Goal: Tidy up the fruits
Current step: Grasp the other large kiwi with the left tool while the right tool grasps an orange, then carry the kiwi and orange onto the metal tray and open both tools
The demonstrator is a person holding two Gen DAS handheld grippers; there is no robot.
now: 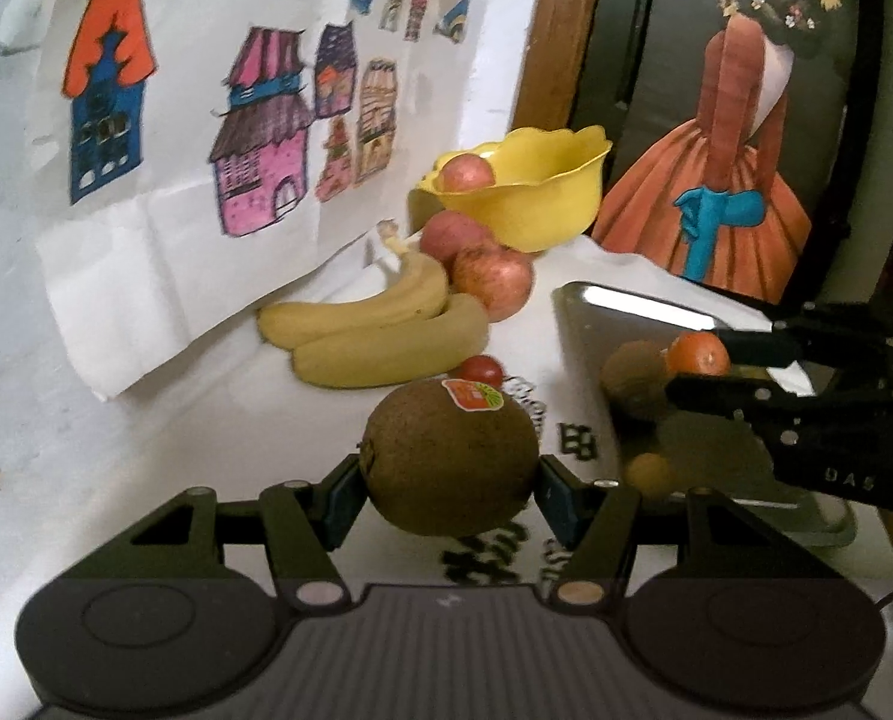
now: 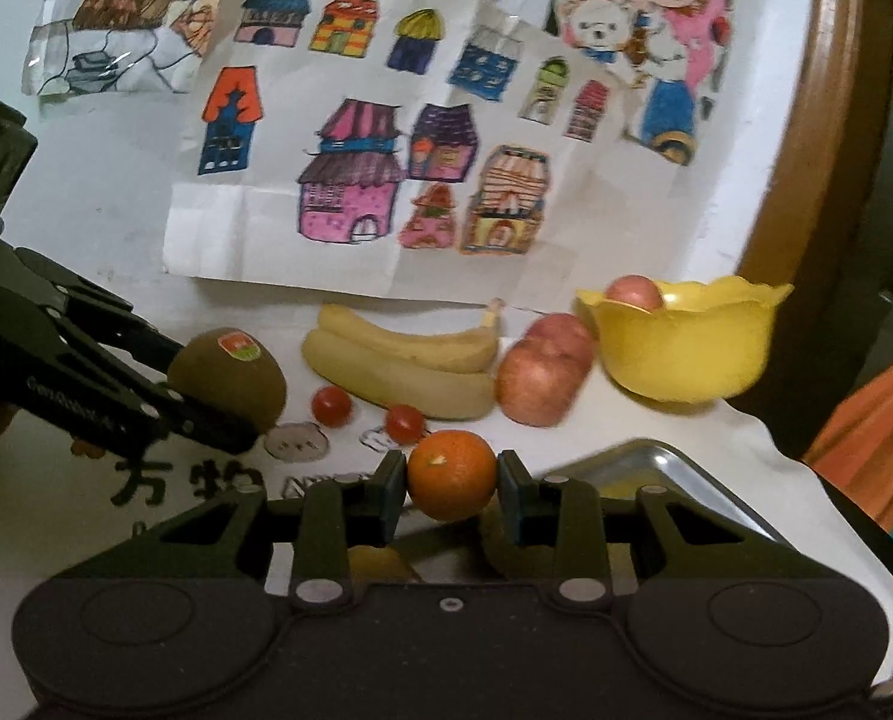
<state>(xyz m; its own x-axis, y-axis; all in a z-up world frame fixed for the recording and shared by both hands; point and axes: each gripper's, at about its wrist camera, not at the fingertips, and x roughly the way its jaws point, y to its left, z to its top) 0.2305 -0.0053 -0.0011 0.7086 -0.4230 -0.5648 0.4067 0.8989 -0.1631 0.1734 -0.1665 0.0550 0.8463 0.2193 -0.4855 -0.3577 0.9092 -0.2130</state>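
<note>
Evidently sorting by kind, the left claw [image 1: 449, 480] clamps the kiwi [image 1: 449, 459] above the bench [image 1: 146, 450], while the right claw [image 2: 451, 495] pinches the orange [image 2: 452, 474] over the steel tray [image 2: 674, 474], likely for release.

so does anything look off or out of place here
Nothing spilled or damaged. One apple sits in the yellow bowl while two more apples lie outside beside it. Each gripper holds a fruit: left the kiwi, right the orange.
</note>
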